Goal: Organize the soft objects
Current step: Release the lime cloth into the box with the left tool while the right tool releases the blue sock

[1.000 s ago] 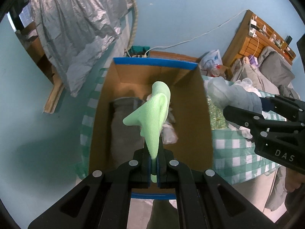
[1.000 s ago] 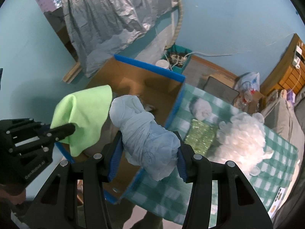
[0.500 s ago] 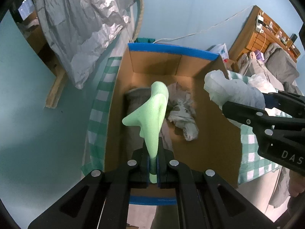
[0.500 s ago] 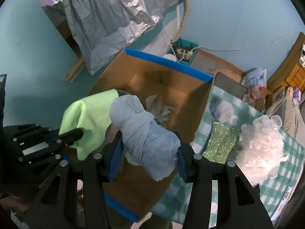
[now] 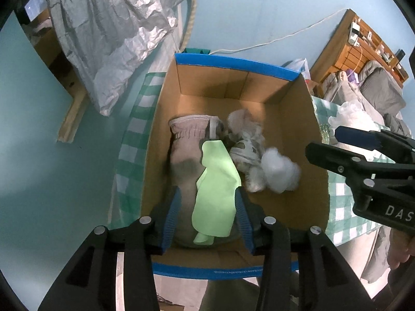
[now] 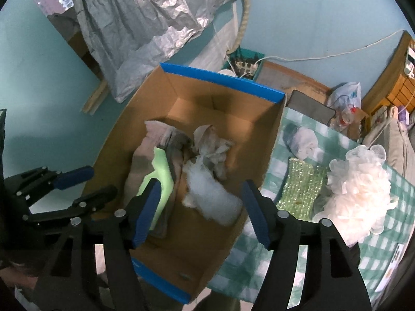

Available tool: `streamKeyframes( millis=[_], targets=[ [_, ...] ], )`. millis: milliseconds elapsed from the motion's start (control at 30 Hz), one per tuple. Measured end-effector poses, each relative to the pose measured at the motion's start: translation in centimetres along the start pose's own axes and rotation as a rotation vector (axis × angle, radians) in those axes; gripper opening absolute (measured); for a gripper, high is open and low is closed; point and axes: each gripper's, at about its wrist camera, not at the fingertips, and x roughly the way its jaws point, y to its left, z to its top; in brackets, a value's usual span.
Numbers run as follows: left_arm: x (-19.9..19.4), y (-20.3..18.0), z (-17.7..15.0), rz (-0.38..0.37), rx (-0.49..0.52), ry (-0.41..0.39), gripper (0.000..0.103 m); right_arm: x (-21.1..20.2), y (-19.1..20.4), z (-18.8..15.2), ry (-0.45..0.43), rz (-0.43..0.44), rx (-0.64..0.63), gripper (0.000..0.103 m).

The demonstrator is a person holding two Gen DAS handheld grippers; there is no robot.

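Observation:
A cardboard box (image 5: 290, 134) with blue-taped rims holds soft things: a grey garment (image 5: 186, 140), a light green cloth (image 5: 215, 191) lying on it, a crumpled white rag (image 5: 246, 140) and a pale blue knotted bundle (image 5: 280, 168), blurred. My left gripper (image 5: 207, 210) is open above the green cloth. My right gripper (image 6: 199, 207) is open above the pale blue bundle (image 6: 212, 194); the box (image 6: 269, 140) and green cloth (image 6: 162, 165) show there too. On the checked tablecloth (image 6: 293, 233) lie a white wad (image 6: 303, 140), a green sparkly sponge (image 6: 301, 189) and a white mesh puff (image 6: 360, 191).
Silver foil sheeting (image 5: 109, 33) hangs at the back left over the teal floor. A wooden shelf (image 5: 363, 44) and grey clothes stand at the far right. A white cable runs along the blue wall. A plastic bag (image 6: 347, 96) lies beyond the table.
Both grippers opened. The green cloth dropped from the left gripper onto the grey garment, and the pale blue bundle fell from the right gripper into the box.

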Motion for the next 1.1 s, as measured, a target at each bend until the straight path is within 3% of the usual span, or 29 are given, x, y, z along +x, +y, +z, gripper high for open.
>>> streamKeyframes(
  millis=[500, 1100],
  targets=[
    [-1.3, -2.8, -0.1, -0.002, -0.005, -0.014, 0.044, -2.7, -3.6, -2.3, -0.014, -0.023, 0.023, 0.072],
    [-1.6, -9.9, 0.3, -0.018, 0.062, -0.013, 0.045, -6.5, -11.9, -6.9, -0.023, -0.084, 0.103, 0.072]
  ],
)
